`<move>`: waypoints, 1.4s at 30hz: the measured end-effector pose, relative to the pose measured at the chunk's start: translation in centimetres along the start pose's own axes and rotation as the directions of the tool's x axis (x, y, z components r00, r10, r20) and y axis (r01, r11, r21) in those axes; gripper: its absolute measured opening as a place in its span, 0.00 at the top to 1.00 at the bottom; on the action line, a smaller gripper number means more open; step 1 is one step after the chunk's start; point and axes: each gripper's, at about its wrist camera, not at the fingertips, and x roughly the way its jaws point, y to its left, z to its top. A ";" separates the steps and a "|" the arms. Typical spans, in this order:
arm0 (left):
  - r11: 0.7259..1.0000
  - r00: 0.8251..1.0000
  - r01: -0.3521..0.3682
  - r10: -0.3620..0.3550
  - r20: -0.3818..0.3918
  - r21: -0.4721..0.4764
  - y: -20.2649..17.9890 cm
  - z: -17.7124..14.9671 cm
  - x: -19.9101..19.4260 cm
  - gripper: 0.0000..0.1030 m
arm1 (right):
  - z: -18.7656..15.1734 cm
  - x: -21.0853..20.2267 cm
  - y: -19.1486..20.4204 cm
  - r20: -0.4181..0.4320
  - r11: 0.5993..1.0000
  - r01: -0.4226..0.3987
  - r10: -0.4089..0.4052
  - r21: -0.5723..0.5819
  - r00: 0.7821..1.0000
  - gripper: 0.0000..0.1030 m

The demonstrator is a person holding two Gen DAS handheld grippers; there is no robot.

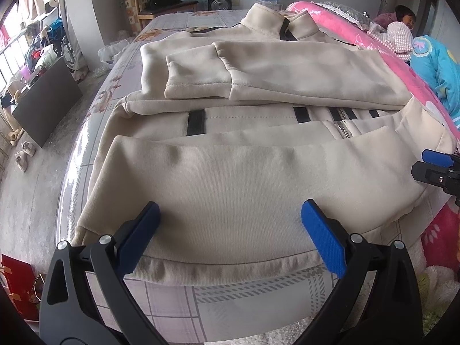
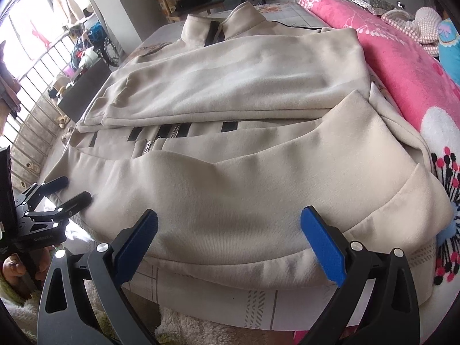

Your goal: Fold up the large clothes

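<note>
On the left we see the bed's [image 1: 161,310] checked sheet running out past the hem, and our left gripper [image 1: 230,221] hovers over the near left part of the cream jacket [image 1: 230,172] with its jaws spread wide, holding nothing; the two blue pads sit just above the fabric near the hem band. The jacket lies flat on the bed, collar [image 1: 276,26] at the far end, both sleeves folded across the chest, and the bottom edge turned up over the zipper [image 1: 345,128] (black stripes show on either side of it). Moving right, our right gripper [image 2: 230,227] hangs over the near right part of the same hem, jaws equally wide apart and empty, its pads close to the cloth; we cannot tell whether they touch it. In the right wrist view the left gripper [image 2: 74,191] shows at the jacket's left edge. Farther right, a pink blanket [image 2: 402,66] lies alongside the jacket.
</note>
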 end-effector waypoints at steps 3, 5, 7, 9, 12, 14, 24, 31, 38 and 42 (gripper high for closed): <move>1.000 1.000 0.017 -0.017 0.005 -0.015 0.5 0.2 -0.4 0.08 | 0.4 -1.1 0.9 0.044 0.999 -0.052 0.053 -0.015 0.998 0.10; 0.999 0.997 0.030 -0.028 0.068 -0.035 1.1 0.2 -1.5 0.08 | 0.9 -1.5 1.9 0.065 0.997 -0.069 0.072 -0.046 0.995 0.16; 0.998 0.990 0.047 -0.041 0.132 -0.041 1.6 0.2 -2.7 0.08 | 1.5 -1.2 2.7 0.060 0.994 -0.085 0.089 -0.065 0.994 0.22; 0.999 0.988 0.034 -0.027 0.155 -0.039 1.8 0.3 -3.2 0.11 | 1.9 -0.3 3.2 0.031 0.993 -0.095 0.098 -0.073 0.995 0.37; 0.999 0.993 -0.009 0.014 0.115 -0.043 2.1 0.5 -2.2 0.42 | 2.1 1.0 3.7 -0.005 0.994 -0.072 0.072 -0.082 0.997 0.73; 0.998 0.997 -0.020 0.024 0.071 -0.057 2.7 0.5 -1.1 0.66 | 1.9 0.5 3.8 0.015 0.993 -0.064 0.066 -0.095 0.998 0.92; 0.998 0.993 -0.035 0.042 0.108 -0.060 3.6 0.9 -0.9 0.99 | 4.0 -1.7 6.0 0.163 0.981 0.026 0.007 -0.194 0.987 0.95; 0.995 0.970 -0.081 0.091 0.226 -0.054 3.8 1.7 -3.6 0.99 | 4.9 -1.3 6.5 0.214 0.976 0.070 -0.025 -0.206 0.977 0.95; 0.990 0.955 -0.138 0.132 0.264 0.005 2.9 2.5 -4.0 0.99 | 5.4 2.7 5.2 0.145 0.988 0.033 -0.011 -0.151 0.989 0.98; 0.988 0.955 -0.156 0.151 0.255 -0.002 2.9 2.5 -3.8 0.99 | 5.6 1.9 5.7 0.184 0.984 0.047 -0.015 -0.171 0.983 0.98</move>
